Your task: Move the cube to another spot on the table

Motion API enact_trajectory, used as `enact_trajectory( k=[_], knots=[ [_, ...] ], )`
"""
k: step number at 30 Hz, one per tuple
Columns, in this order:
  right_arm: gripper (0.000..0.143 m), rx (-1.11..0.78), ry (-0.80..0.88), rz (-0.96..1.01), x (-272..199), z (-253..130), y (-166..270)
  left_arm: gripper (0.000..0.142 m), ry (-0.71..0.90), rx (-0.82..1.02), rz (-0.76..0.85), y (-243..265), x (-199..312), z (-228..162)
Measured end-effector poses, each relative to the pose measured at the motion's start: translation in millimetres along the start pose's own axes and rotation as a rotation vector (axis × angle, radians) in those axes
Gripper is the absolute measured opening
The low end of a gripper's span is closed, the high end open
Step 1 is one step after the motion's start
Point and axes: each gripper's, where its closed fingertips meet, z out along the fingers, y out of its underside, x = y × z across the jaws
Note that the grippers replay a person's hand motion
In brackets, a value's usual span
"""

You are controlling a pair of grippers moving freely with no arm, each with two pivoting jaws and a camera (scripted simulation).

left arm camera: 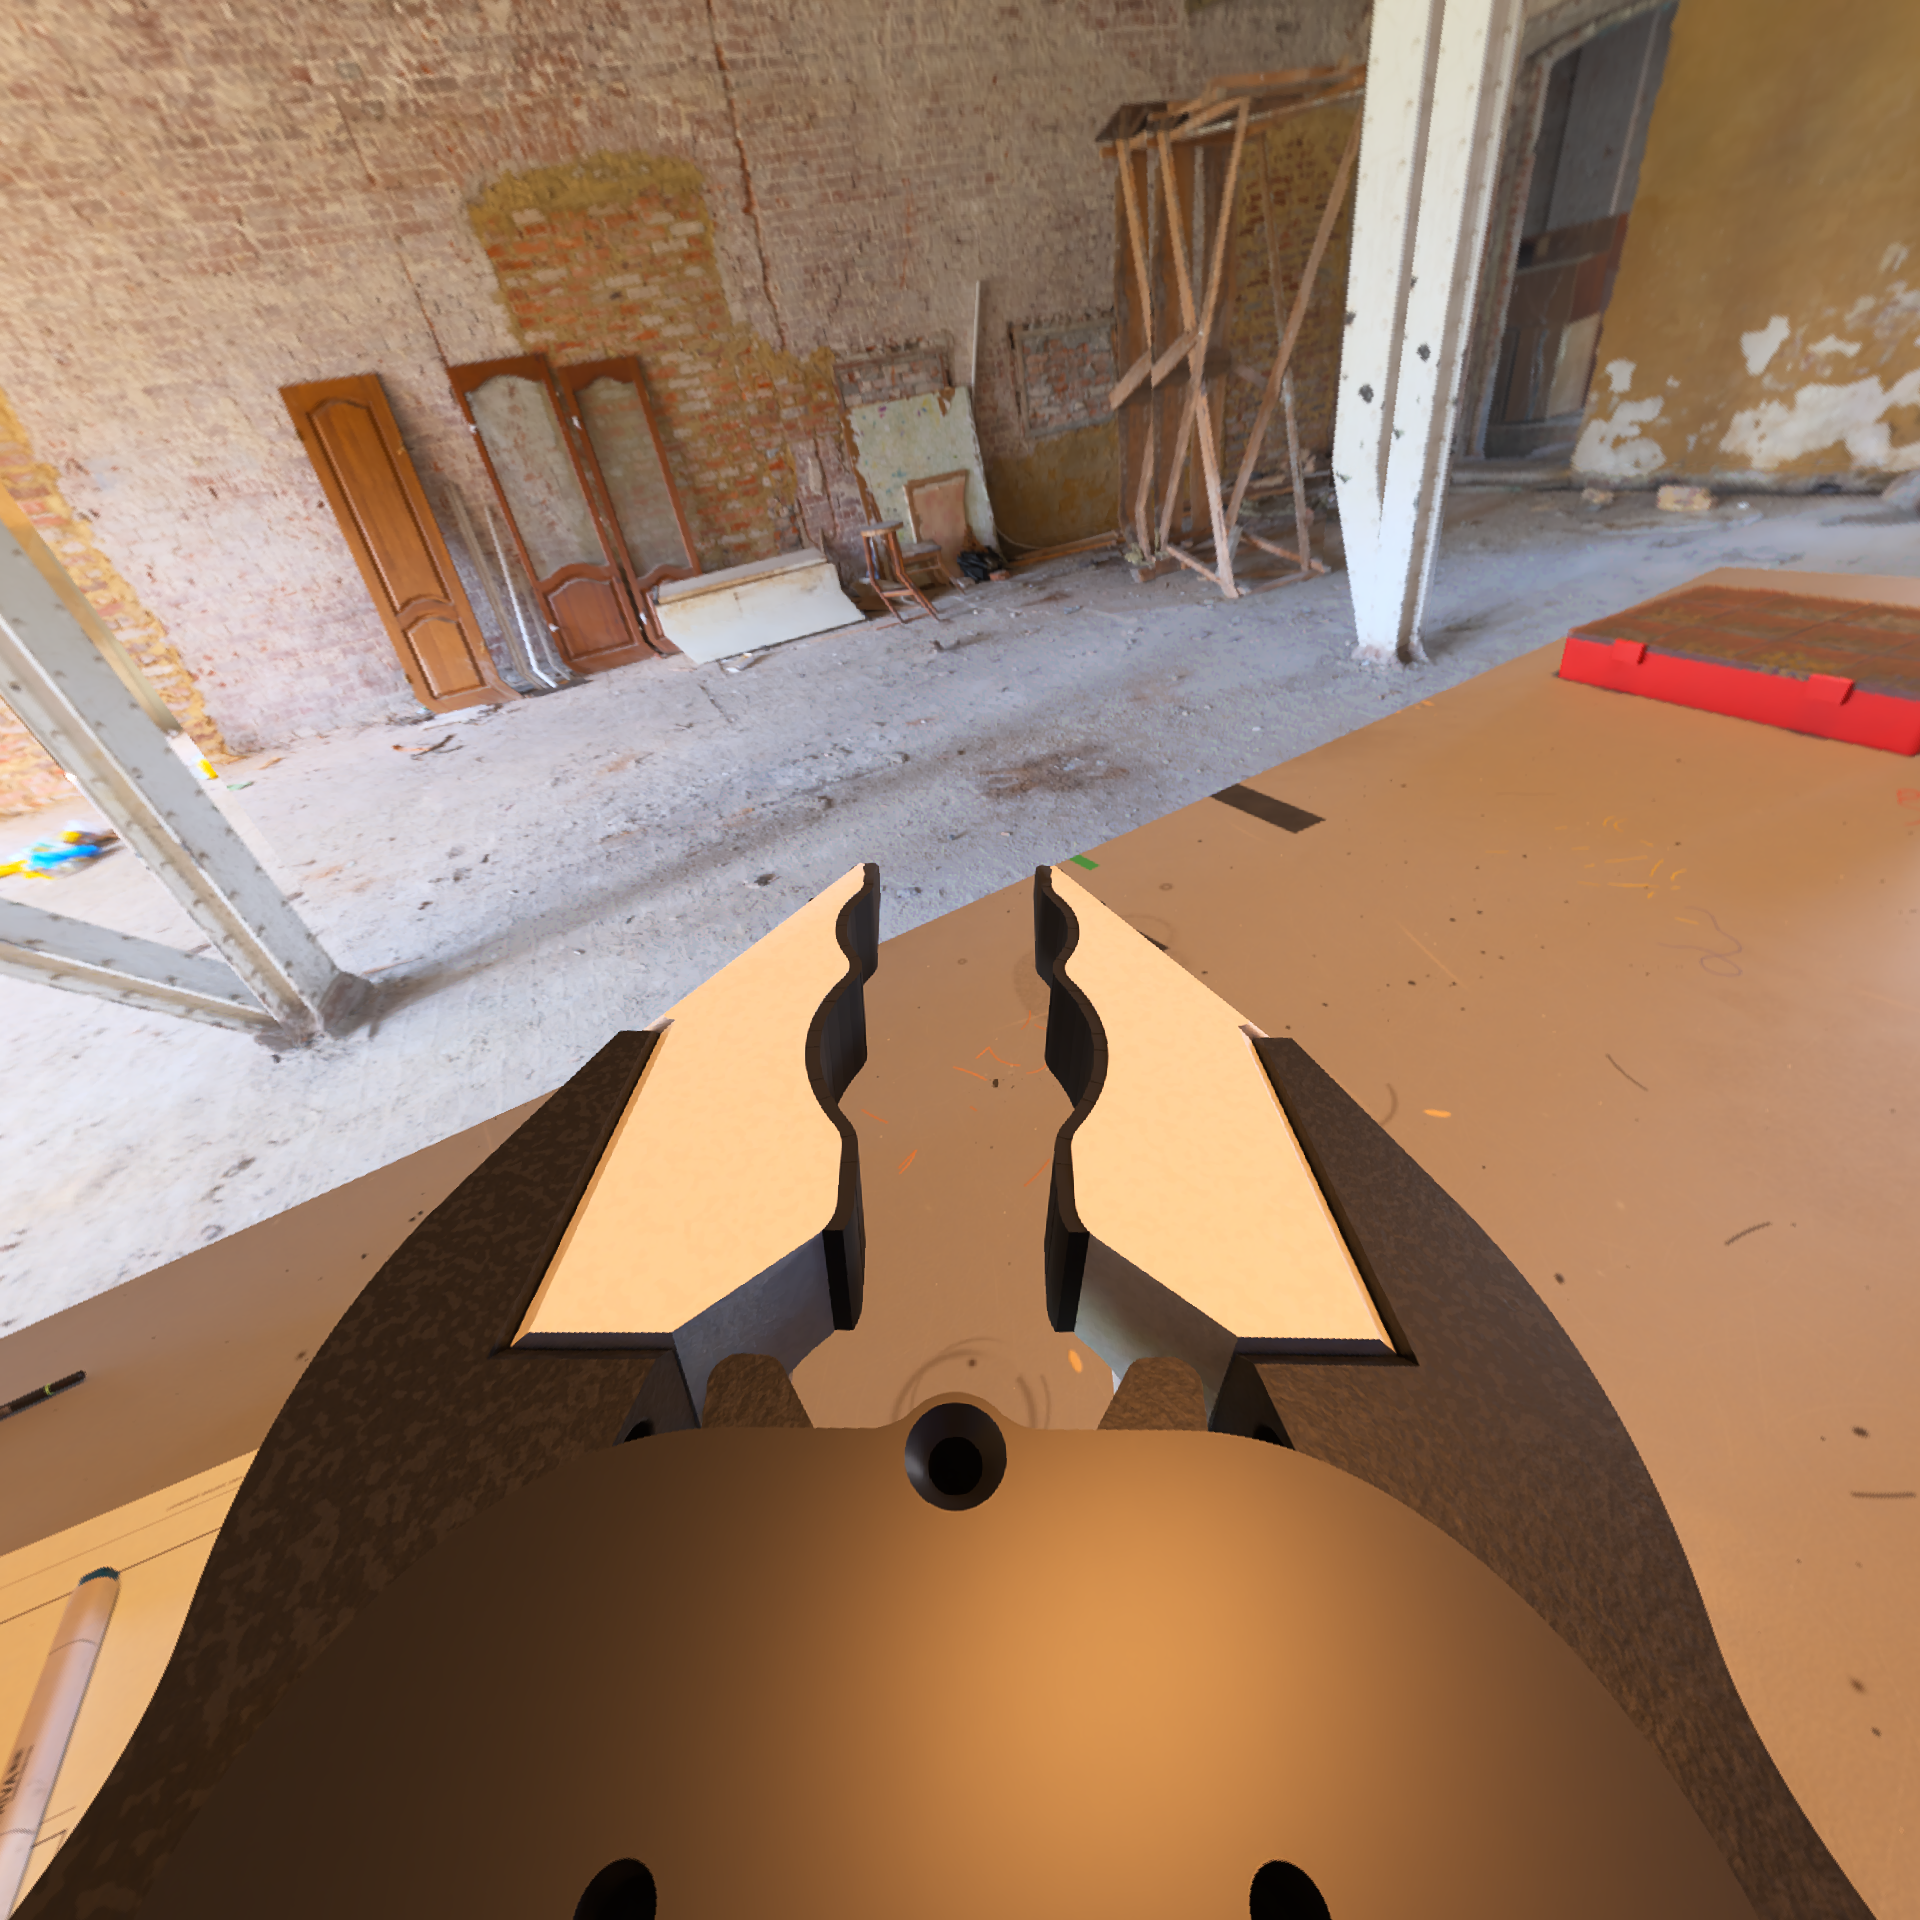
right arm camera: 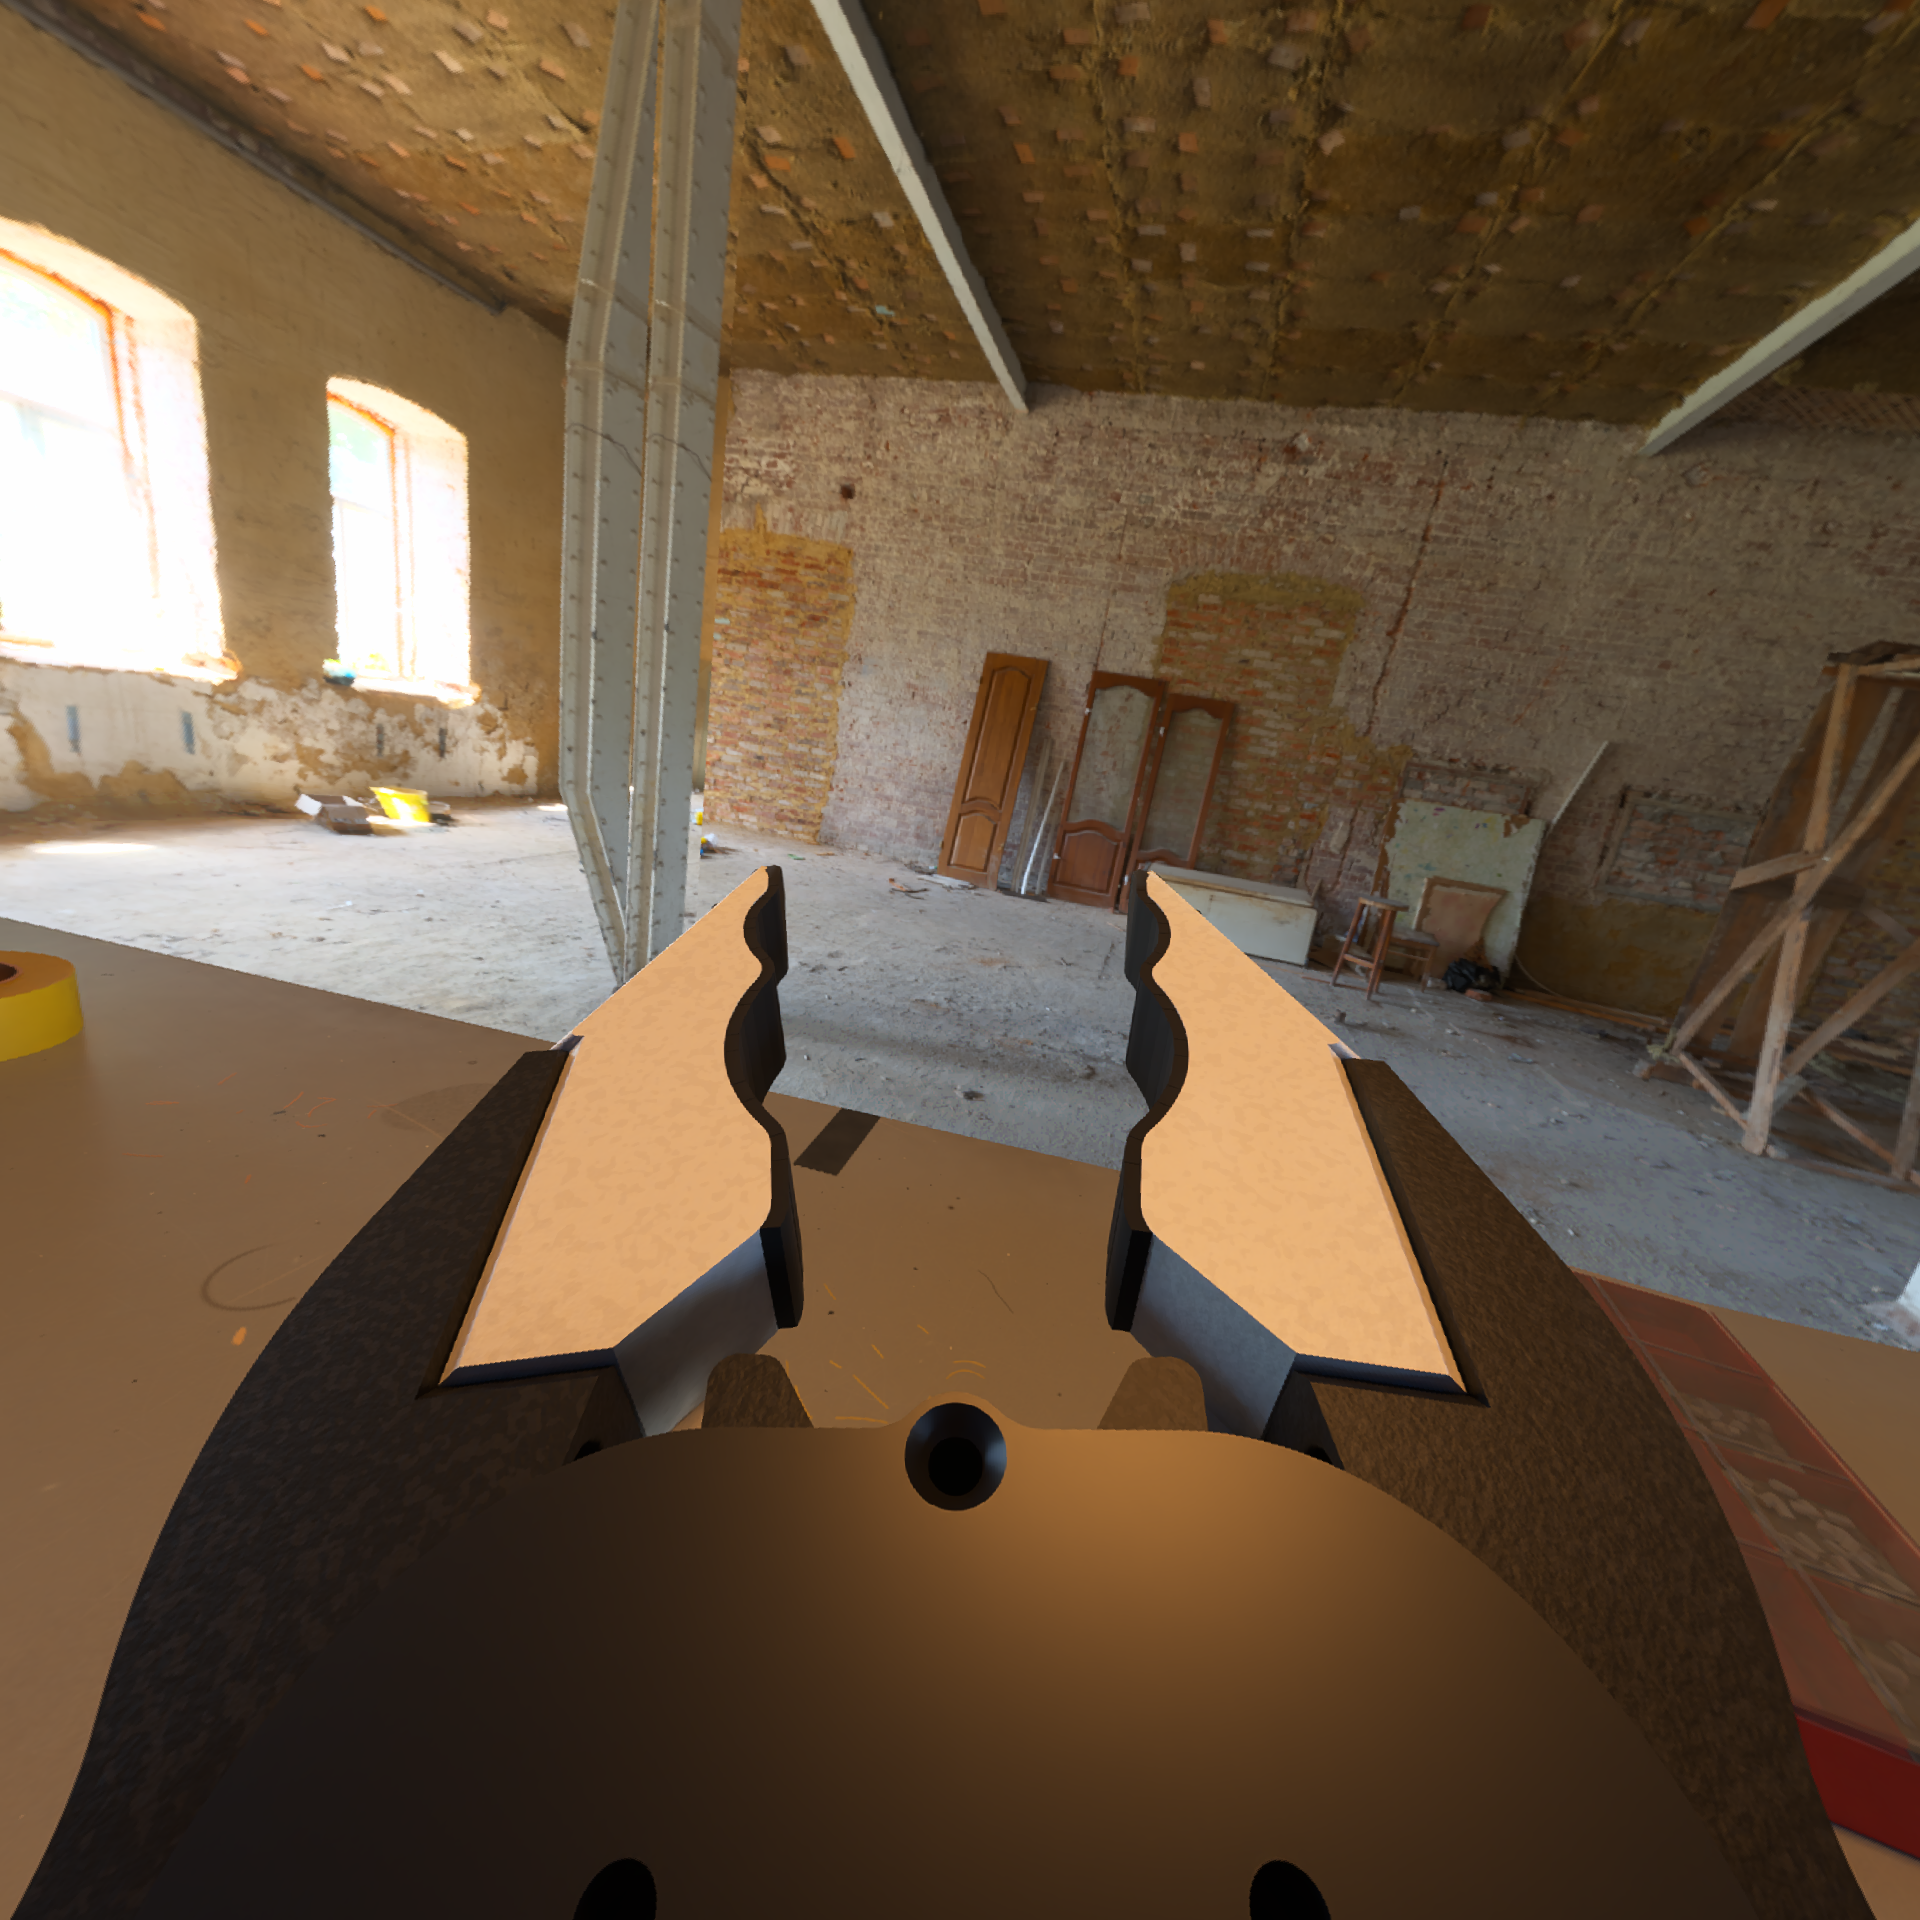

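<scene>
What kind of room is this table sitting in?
Probably a derelict hall under renovation: bare brick walls, old wooden doors leaning against them, and a dusty concrete floor strewn with debris.

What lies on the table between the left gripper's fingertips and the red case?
Left wrist view: between the left gripper and the red case, only bare table, plus a dark strip at its edge.

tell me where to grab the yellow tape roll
Probably its ring wall, from above: the tape roll lies flat on the table, hole up, so one finger could drop inside and one outside. It sits left of the open right claw.
</scene>
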Motion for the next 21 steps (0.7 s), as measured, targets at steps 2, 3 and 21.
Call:
enact_trajectory(
  k=[2,3,21],
  knots=[
    [0.059,0.009,-0.008,-0.006,1.3,-3.1,-2.3,0.029,0.018,-0.023,0.027,3.0,6.5,4.2],
    [0.052,0.012,0.004,-0.021,4.1,-6.3,-4.5,0.029,0.042,-0.041,0.041,6.3,13.3,8.5],
    [0.012,-0.118,-0.079,-0.205,5.9,-21.5,10.2,0.03,0.4,-1.023,0.337,215.7,63.4,-9.6]
  ],
)
